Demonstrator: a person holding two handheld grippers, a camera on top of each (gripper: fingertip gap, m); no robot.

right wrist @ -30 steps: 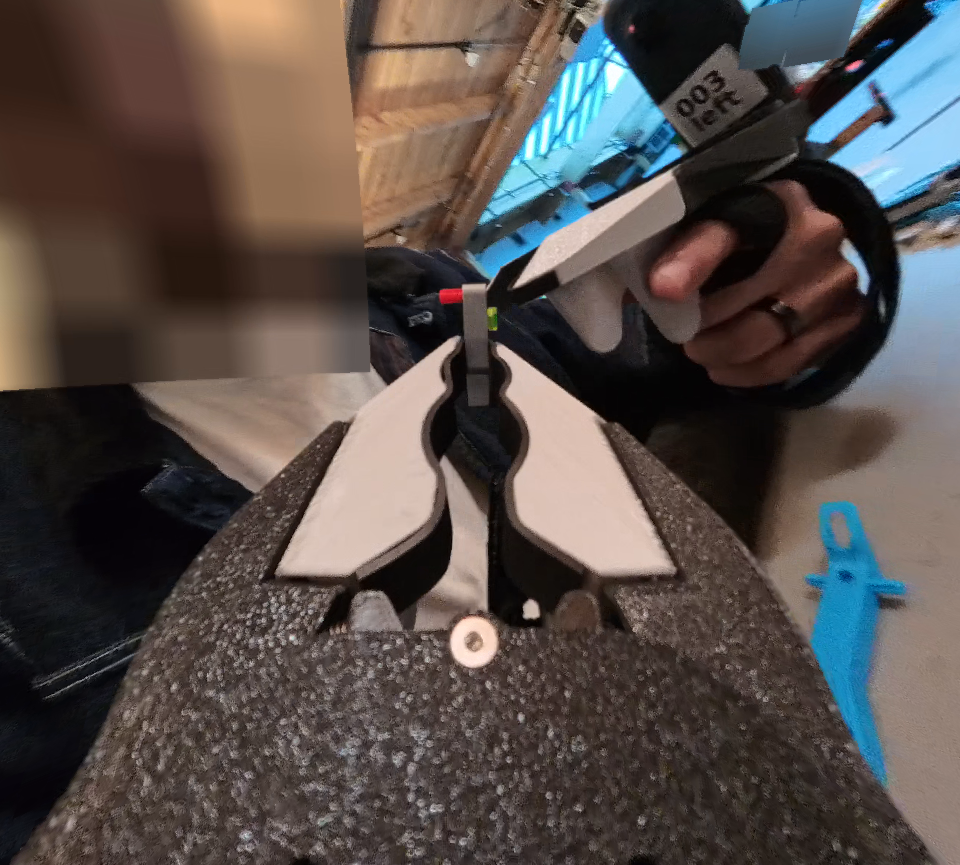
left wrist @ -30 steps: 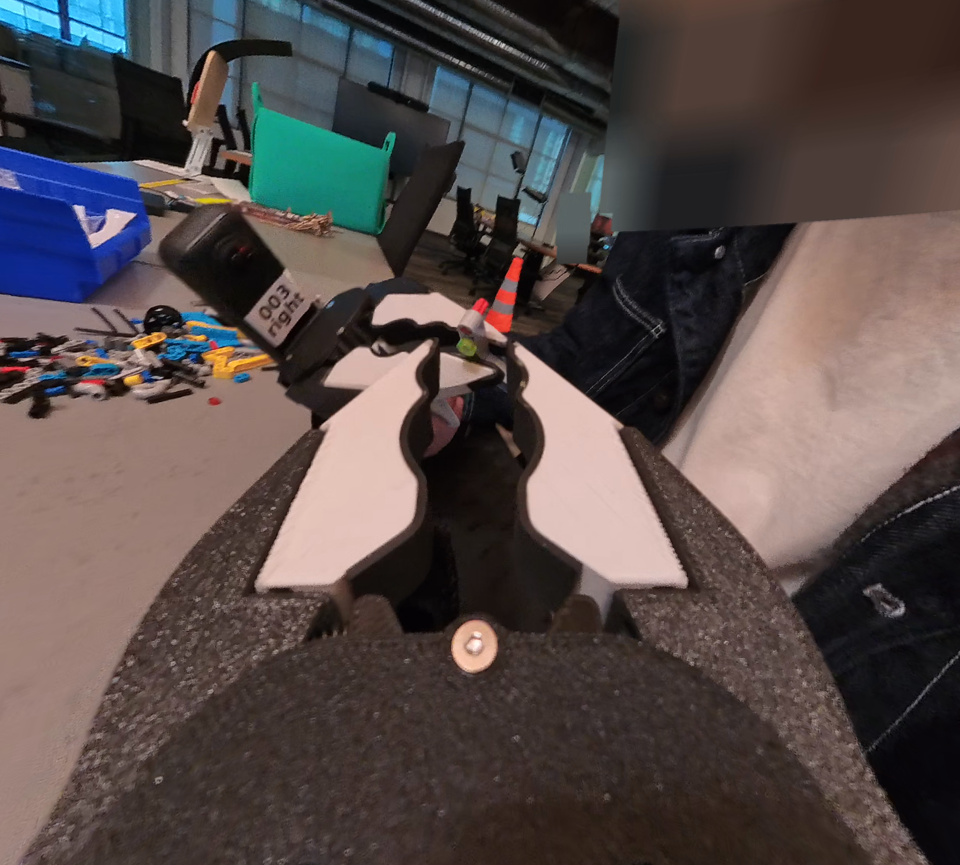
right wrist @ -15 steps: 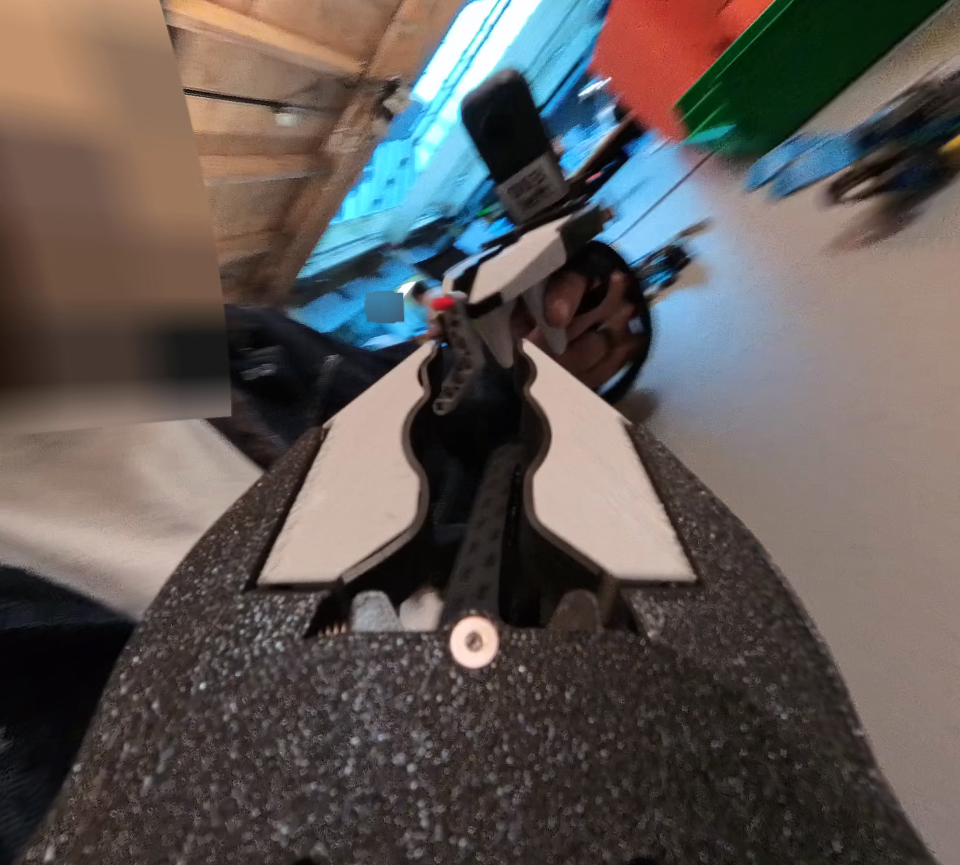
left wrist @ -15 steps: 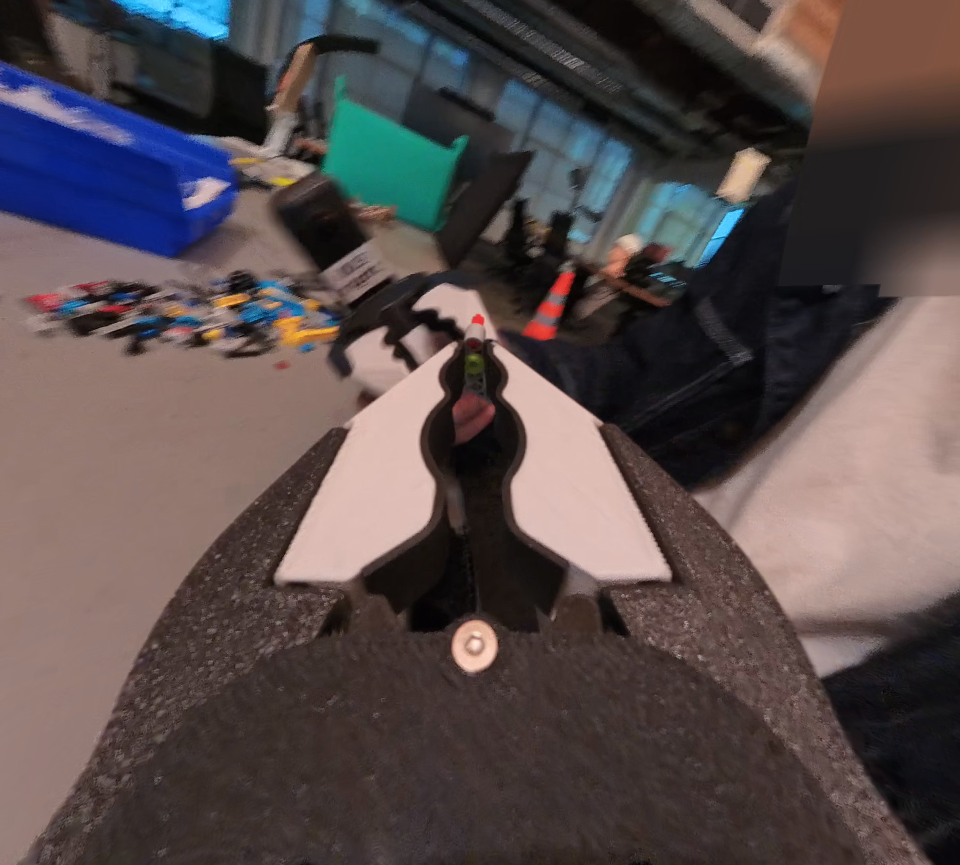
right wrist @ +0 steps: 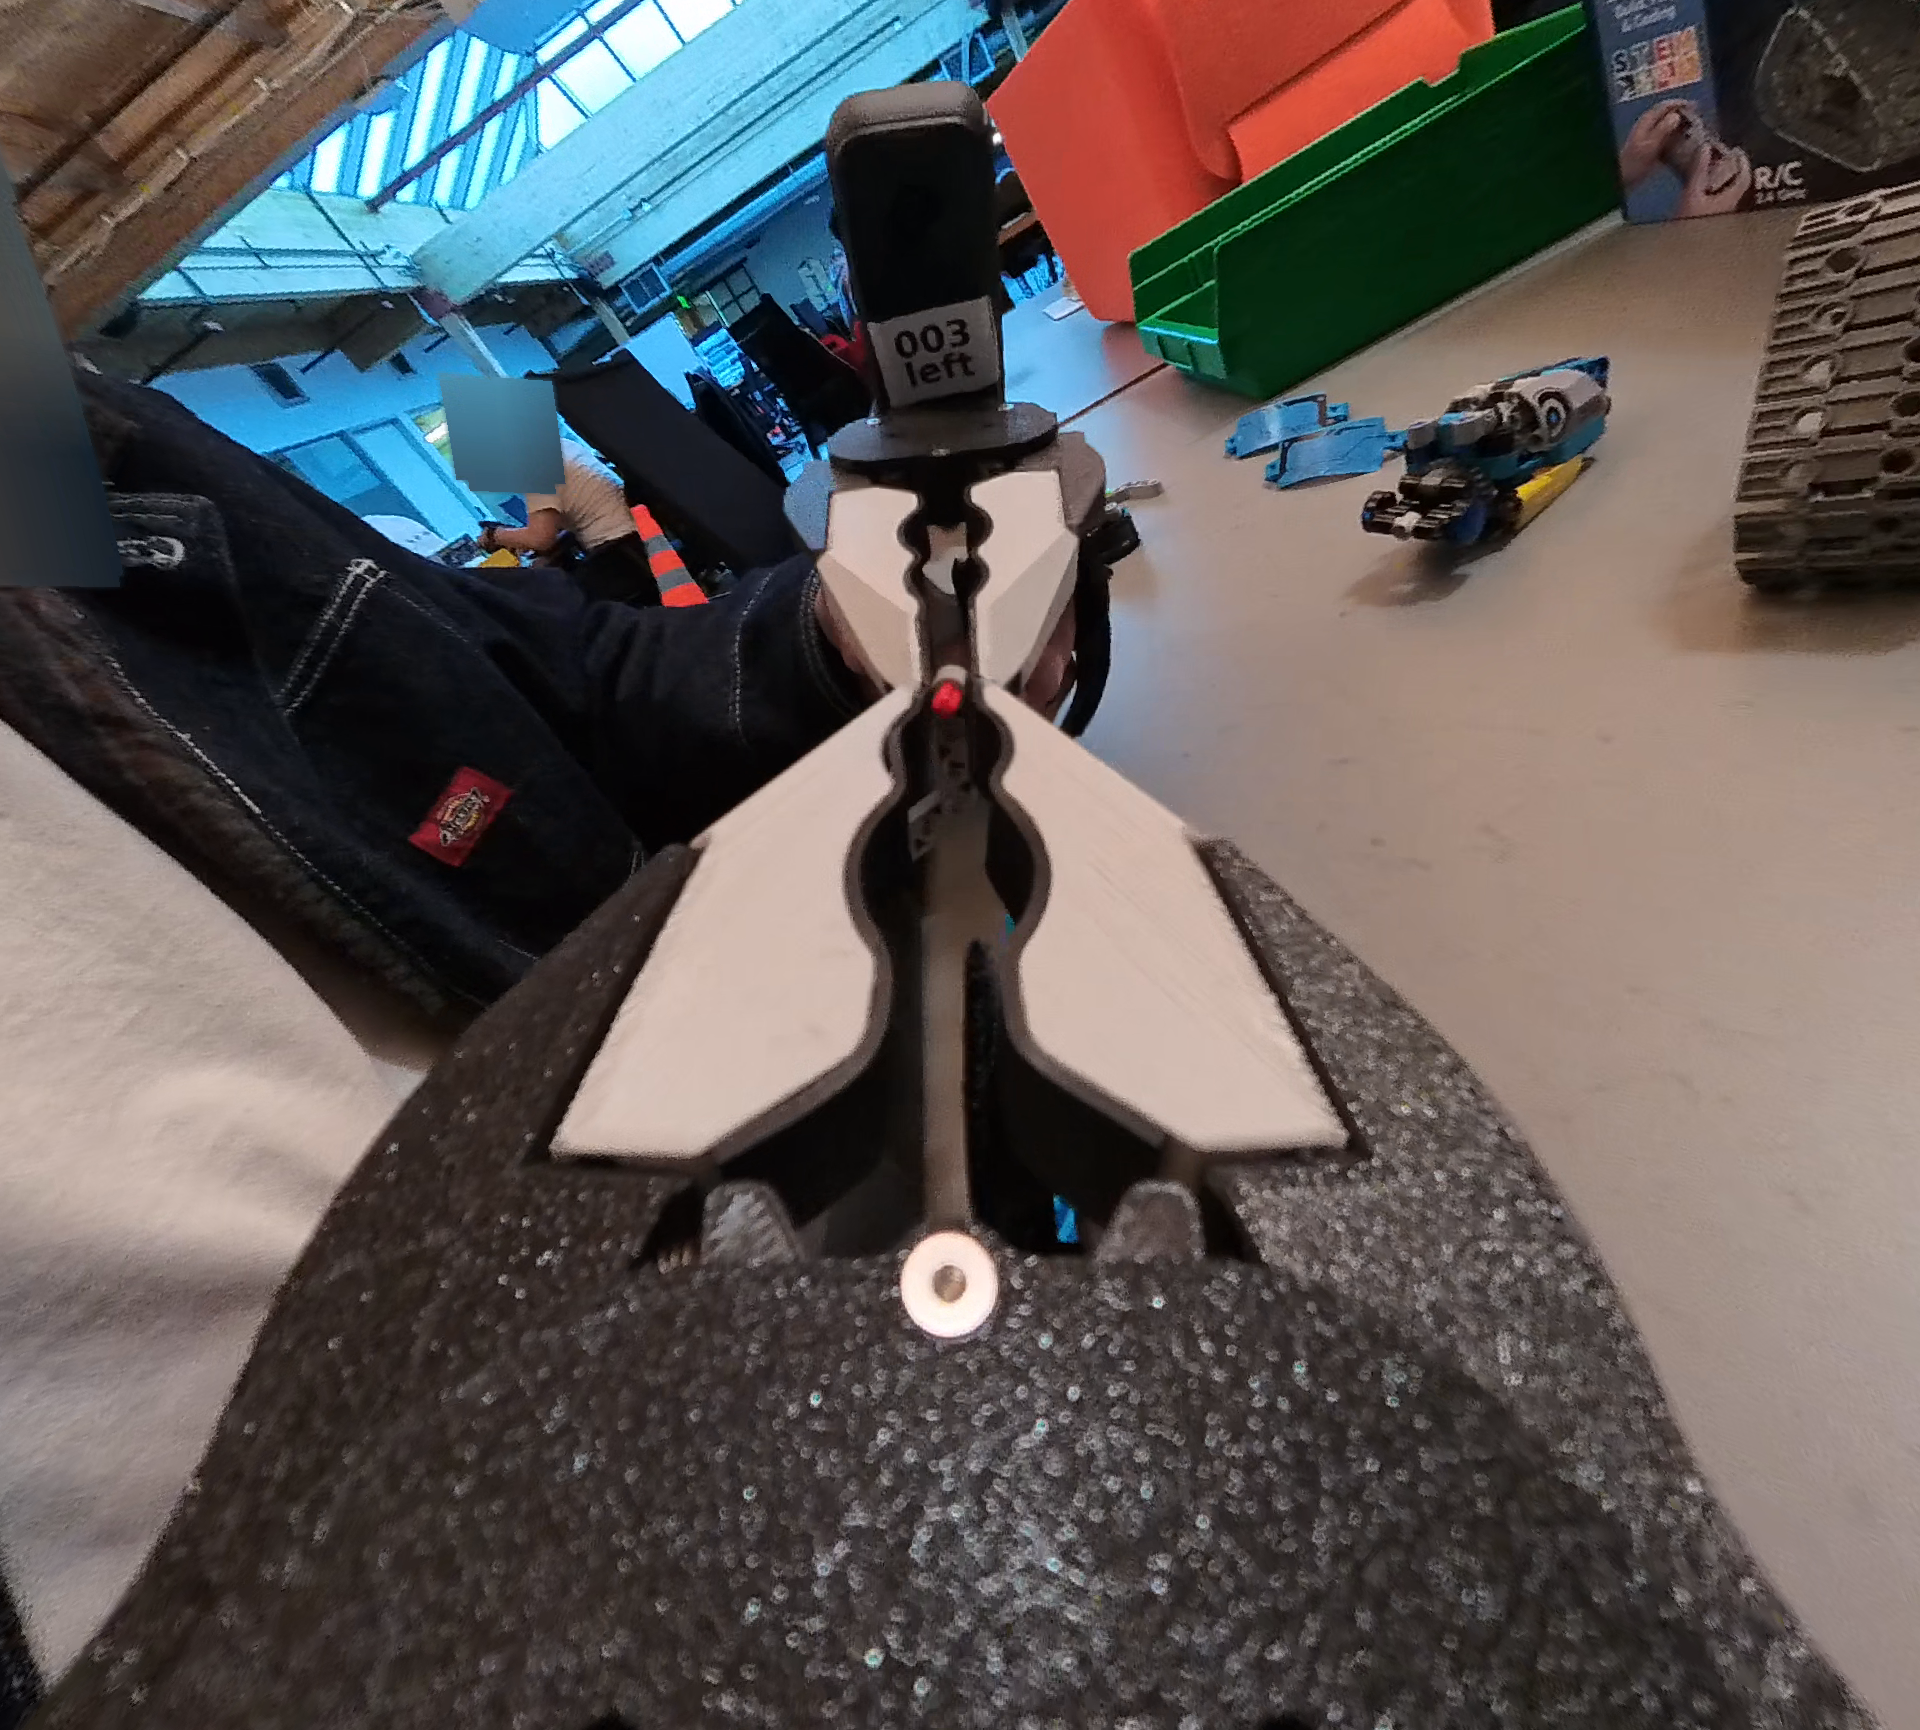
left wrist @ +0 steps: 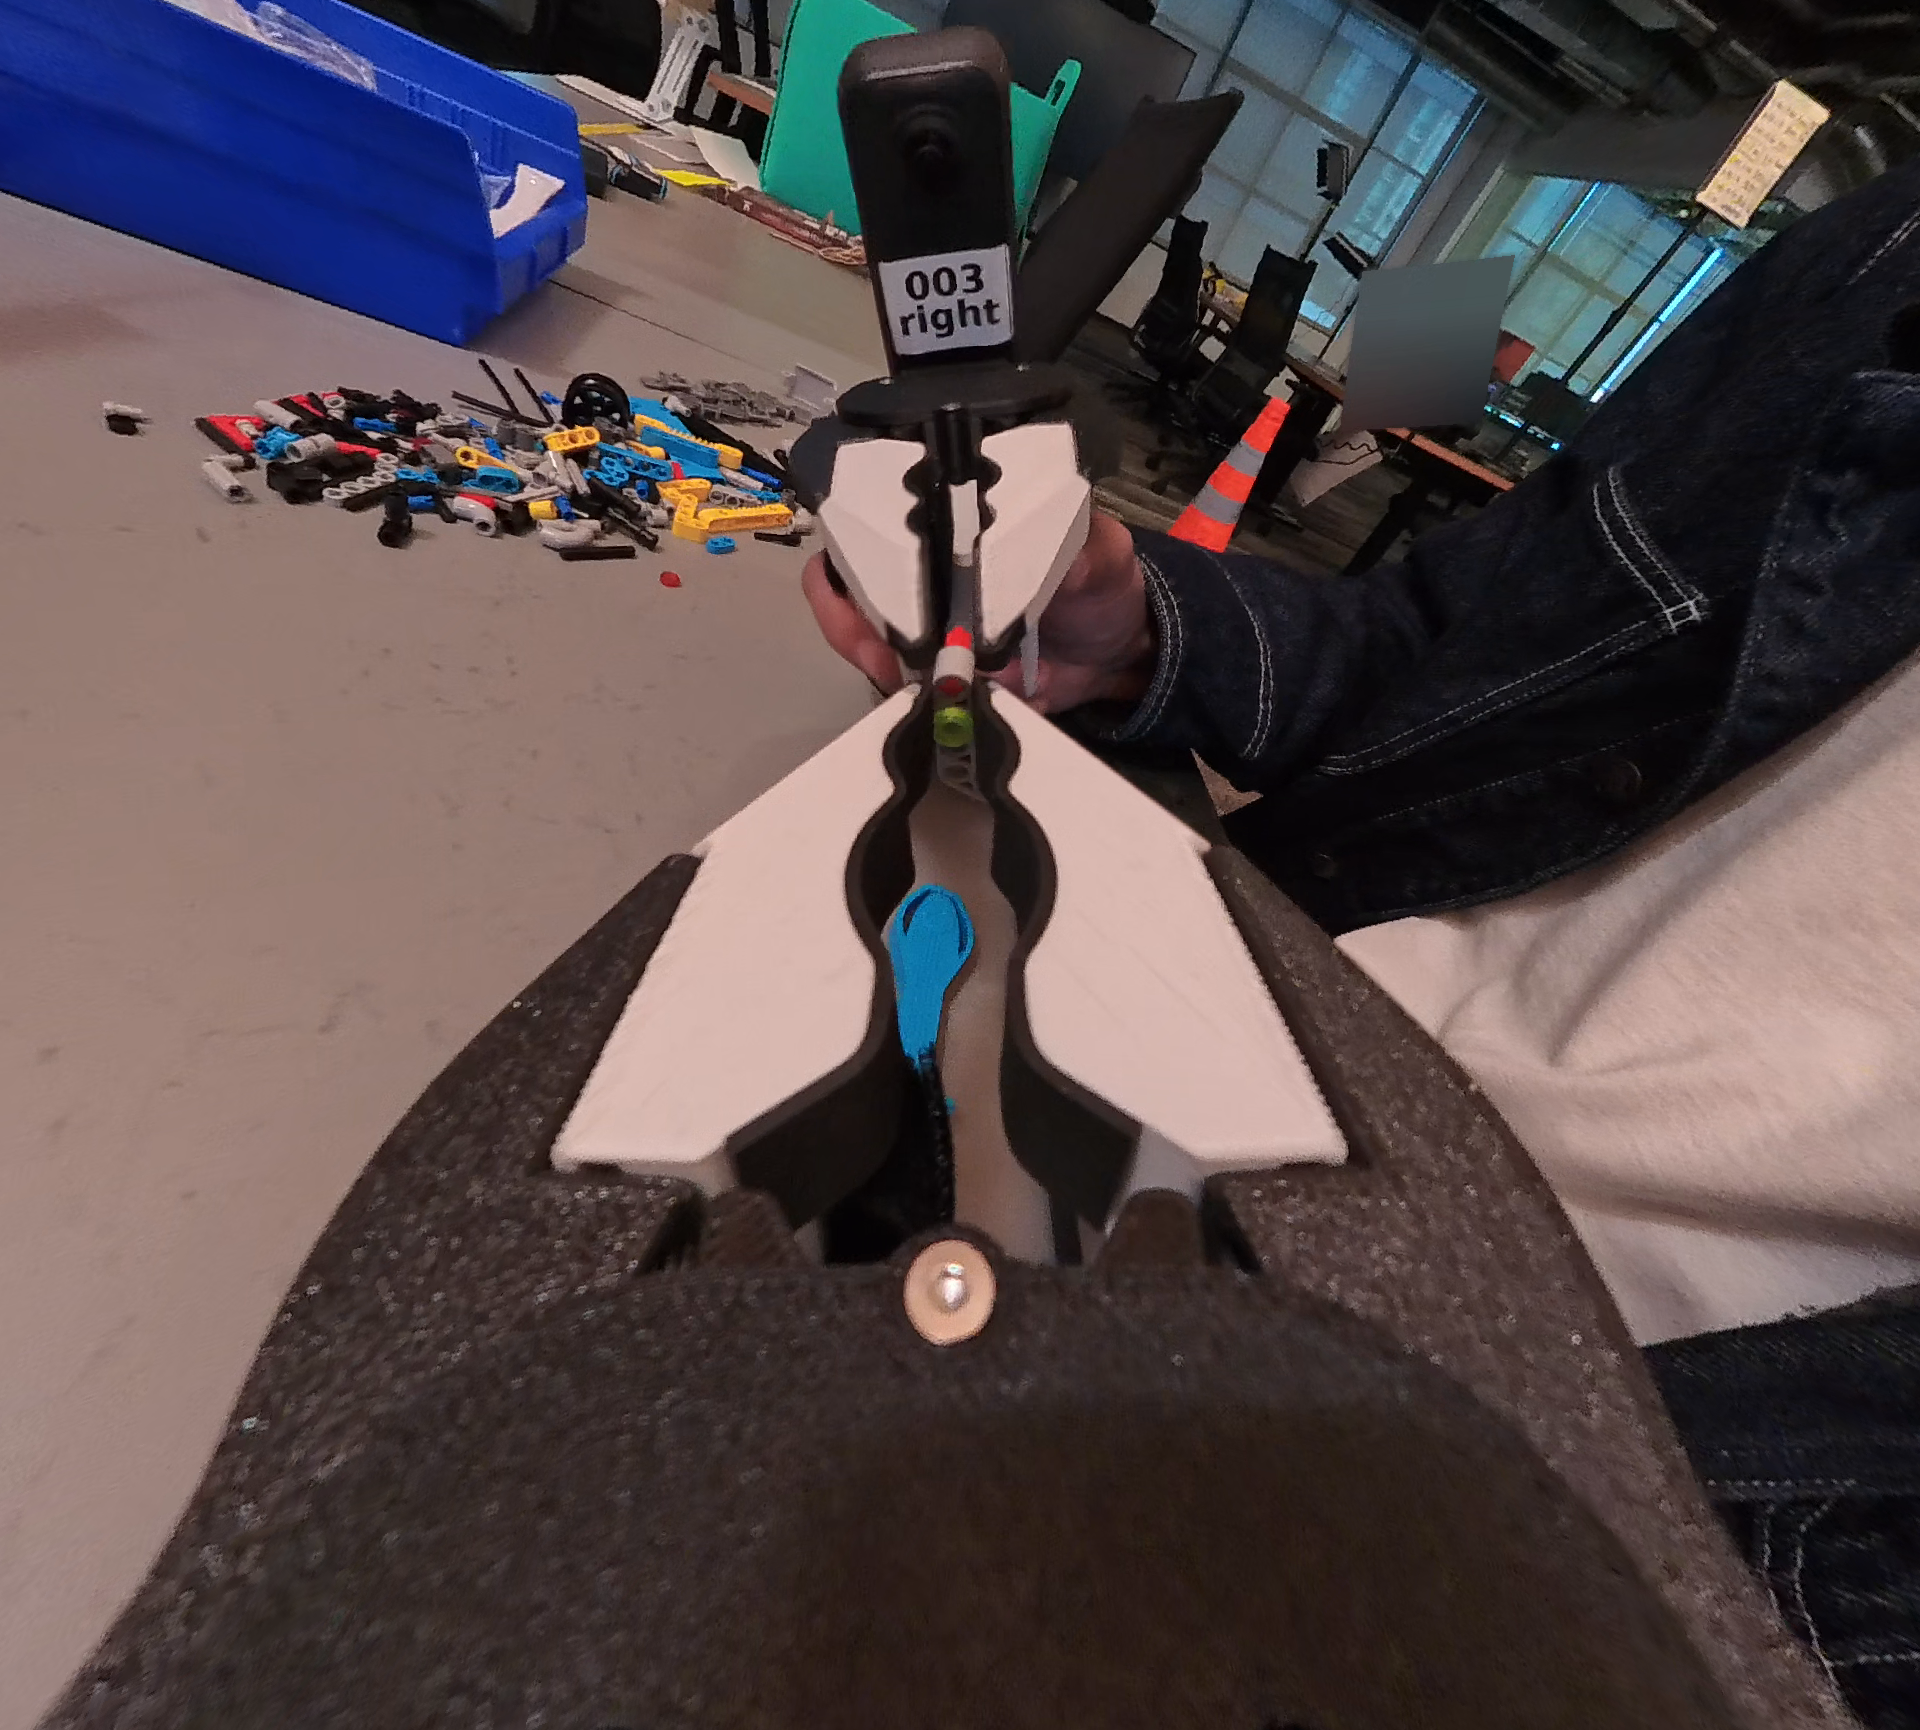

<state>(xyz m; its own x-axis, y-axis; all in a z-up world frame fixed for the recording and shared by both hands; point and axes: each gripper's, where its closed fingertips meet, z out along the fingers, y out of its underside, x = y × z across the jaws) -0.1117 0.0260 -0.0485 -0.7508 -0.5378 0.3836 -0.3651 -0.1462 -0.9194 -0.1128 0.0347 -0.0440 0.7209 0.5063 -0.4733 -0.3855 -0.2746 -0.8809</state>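
Setting: a workshop with a grey worktop [left wrist: 312, 797].
Left hand-held gripper [left wrist: 951, 719]: pressed together, pinching a small grey beam assembly [left wrist: 953, 750] at its tips.
Right hand-held gripper [right wrist: 945, 714]: facing the left one tip to tip, pinching the other end of the same assembly, where a red pin [right wrist: 943, 698] shows.
Lime pin [left wrist: 951, 724]: on the beam, right at the left fingertips.
Beyond the left gripper: loose small bricks [left wrist: 499, 465], then a blue bin [left wrist: 312, 153].
Below it: a blue flat part [left wrist: 928, 953] on the worktop.
Right of the right gripper: a blue toy vehicle [right wrist: 1486, 454] and a green bin [right wrist: 1351, 267].
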